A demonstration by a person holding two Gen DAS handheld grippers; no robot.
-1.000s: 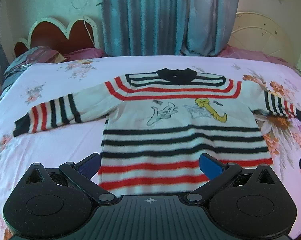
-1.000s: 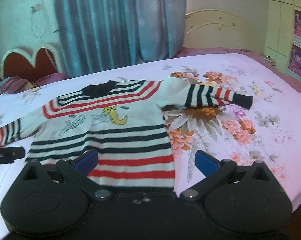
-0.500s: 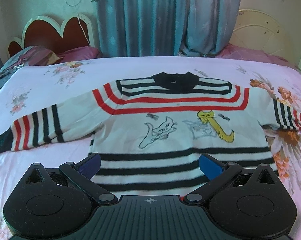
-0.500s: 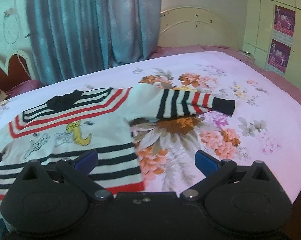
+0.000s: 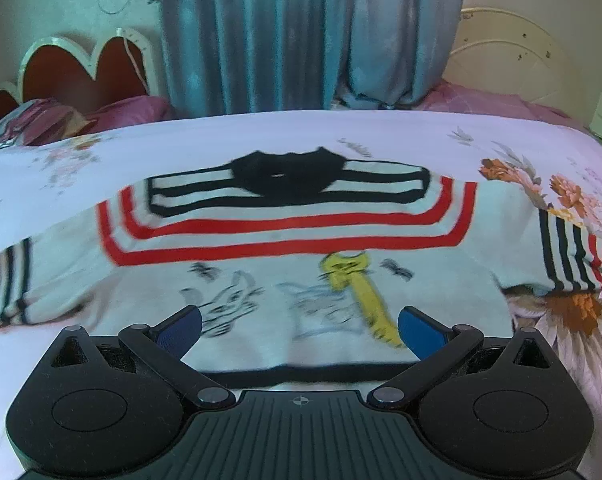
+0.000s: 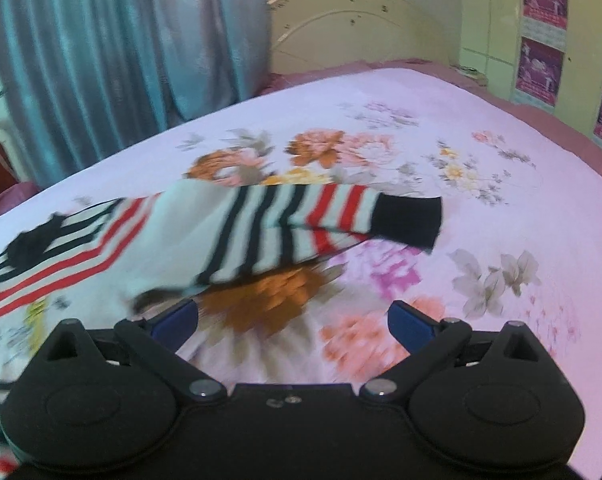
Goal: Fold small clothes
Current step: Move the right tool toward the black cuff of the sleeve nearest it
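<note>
- The sweater [image 5: 285, 240] lies flat, front up, on the bed [image 5: 261, 136], with the black collar [image 5: 287, 174] at the far end and both sleeves out to the sides.
- It's white with black and red stripes across the chest, plus a yellow cat [image 5: 357, 292] and a sketchy outline cat printed in the middle. That part is a bit blurry.
- The left gripper [image 5: 299, 326] is over the sweater's body, just below the cat prints. Its 2 blue fingers [image 5: 417, 330] are spread wide with nothing between them but the fabric underneath. Can't tell if they're actually touching it.
- The right gripper [image 6: 293, 320] is over the flowery bedsheet [image 6: 421, 152] just beside the sweater's right side, under the right sleeve [image 6: 301, 224]. Its fingers [image 6: 409, 324] are also wide apart and holding nothing.
- That sleeve lies straight out over the big orange flowers, and its black cuff [image 6: 409, 220] points toward the far edge of the bed.
- The left sleeve [image 5: 5, 284] runs off the edge of the left view, with only its striped part showing.
- Blue curtains [image 5: 301, 32] hang behind the bed, with a heart-shaped headboard [image 5: 81, 68] off to the left and some pink posters [image 6: 541, 28] on the wall at right.
</note>
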